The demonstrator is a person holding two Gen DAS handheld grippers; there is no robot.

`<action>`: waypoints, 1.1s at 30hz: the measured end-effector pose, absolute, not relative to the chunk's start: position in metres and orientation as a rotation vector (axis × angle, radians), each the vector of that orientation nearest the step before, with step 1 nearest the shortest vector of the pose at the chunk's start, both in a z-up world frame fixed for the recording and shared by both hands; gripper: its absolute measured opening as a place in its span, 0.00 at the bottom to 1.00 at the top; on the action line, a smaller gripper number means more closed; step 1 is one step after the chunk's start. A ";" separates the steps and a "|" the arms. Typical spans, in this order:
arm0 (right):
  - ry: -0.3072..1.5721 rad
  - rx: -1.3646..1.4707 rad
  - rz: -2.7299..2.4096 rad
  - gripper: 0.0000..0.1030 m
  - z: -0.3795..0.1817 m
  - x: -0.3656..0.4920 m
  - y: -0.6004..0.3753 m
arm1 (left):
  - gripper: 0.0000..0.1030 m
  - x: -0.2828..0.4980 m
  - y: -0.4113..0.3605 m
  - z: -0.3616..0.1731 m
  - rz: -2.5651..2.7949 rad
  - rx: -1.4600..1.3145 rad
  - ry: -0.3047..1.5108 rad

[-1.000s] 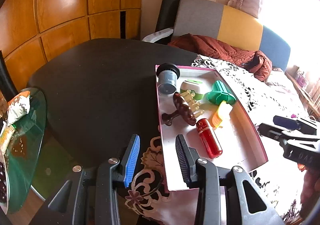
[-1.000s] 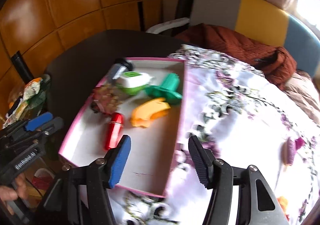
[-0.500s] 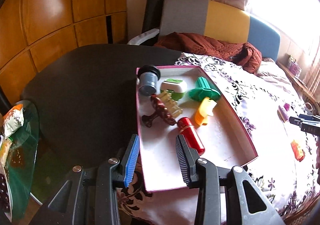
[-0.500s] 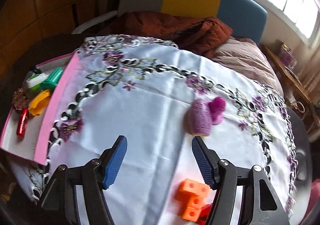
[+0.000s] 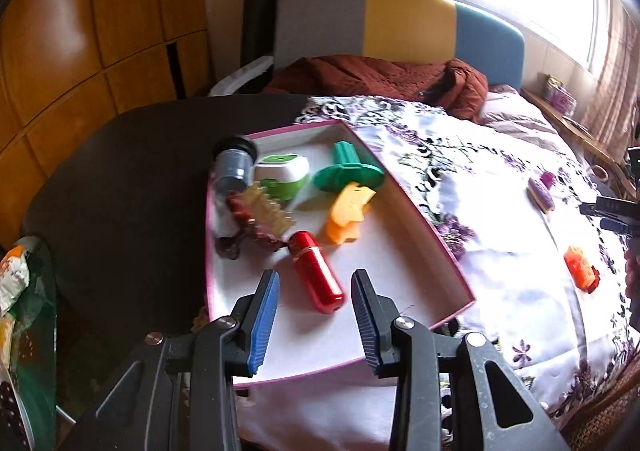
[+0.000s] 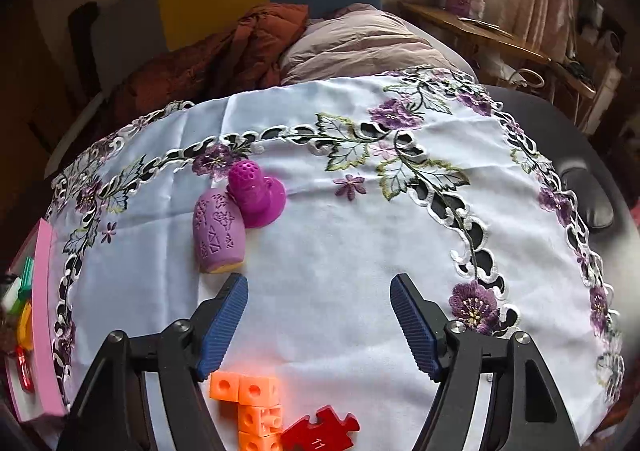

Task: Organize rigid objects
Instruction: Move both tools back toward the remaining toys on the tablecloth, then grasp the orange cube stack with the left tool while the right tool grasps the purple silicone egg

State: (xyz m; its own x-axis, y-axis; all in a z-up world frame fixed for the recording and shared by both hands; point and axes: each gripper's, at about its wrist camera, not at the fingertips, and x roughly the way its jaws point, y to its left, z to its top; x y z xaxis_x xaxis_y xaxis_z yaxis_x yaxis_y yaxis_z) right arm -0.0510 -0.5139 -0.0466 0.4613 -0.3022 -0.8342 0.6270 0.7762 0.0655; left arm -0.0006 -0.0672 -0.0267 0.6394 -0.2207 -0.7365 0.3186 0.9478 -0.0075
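Observation:
A pink-rimmed box (image 5: 448,257) holds a red cylinder (image 5: 318,277), an orange piece (image 5: 348,217), a green piece (image 5: 348,171), a green-white item (image 5: 286,173), a grey cylinder (image 5: 234,167) and a brown comb-like piece (image 5: 260,219). My left gripper (image 5: 314,321) is open above the box's near end, the red cylinder just beyond the fingertips. My right gripper (image 6: 318,325) is open above the cloth. A lilac patterned piece (image 6: 218,231) and a magenta piece (image 6: 256,193) lie ahead to its left. Orange cubes (image 6: 250,409) and a red puzzle piece (image 6: 320,431) lie under it.
A white embroidered tablecloth (image 6: 360,235) covers a dark round table (image 5: 120,179). The box's edge (image 6: 40,315) shows at the far left of the right wrist view. A sofa with a rust-brown blanket (image 5: 380,77) stands behind. A glass side table (image 5: 24,323) is at the left.
My right gripper has swung right, away from the box, over the cloth to the purple pieces and orange cubes. My left gripper has moved right, over the box's near end.

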 end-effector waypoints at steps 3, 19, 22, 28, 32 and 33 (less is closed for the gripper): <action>0.928 0.455 -0.622 0.72 -0.048 -0.058 -0.523 | 0.36 -0.001 -0.076 -0.024 -0.344 0.121 0.826; 0.866 0.606 -0.692 0.75 -0.043 -0.079 -0.549 | 0.36 -0.018 -0.204 -0.045 -0.796 0.197 1.006; 0.856 0.624 -0.704 0.76 -0.042 -0.083 -0.552 | 0.36 -0.024 -0.232 -0.049 -0.873 0.187 1.050; 0.836 0.655 -0.713 0.76 -0.041 -0.087 -0.557 | 0.35 -0.034 -0.288 -0.058 -0.991 0.201 1.115; 0.827 0.681 -0.712 0.77 -0.041 -0.089 -0.560 | 0.35 -0.038 -0.321 -0.062 -1.045 0.203 1.146; 0.825 0.687 -0.710 0.77 -0.041 -0.090 -0.561 | 0.35 -0.039 -0.326 -0.063 -1.048 0.201 1.151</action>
State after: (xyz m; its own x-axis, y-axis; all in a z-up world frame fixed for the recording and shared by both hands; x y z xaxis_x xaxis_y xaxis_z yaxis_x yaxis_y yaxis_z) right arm -0.0895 -0.5610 -0.0411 0.4852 -0.2833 -0.8272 0.7758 0.5759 0.2579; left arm -0.0386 -0.3263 -0.0628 0.0175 -0.5743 -0.8185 0.7616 0.5380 -0.3612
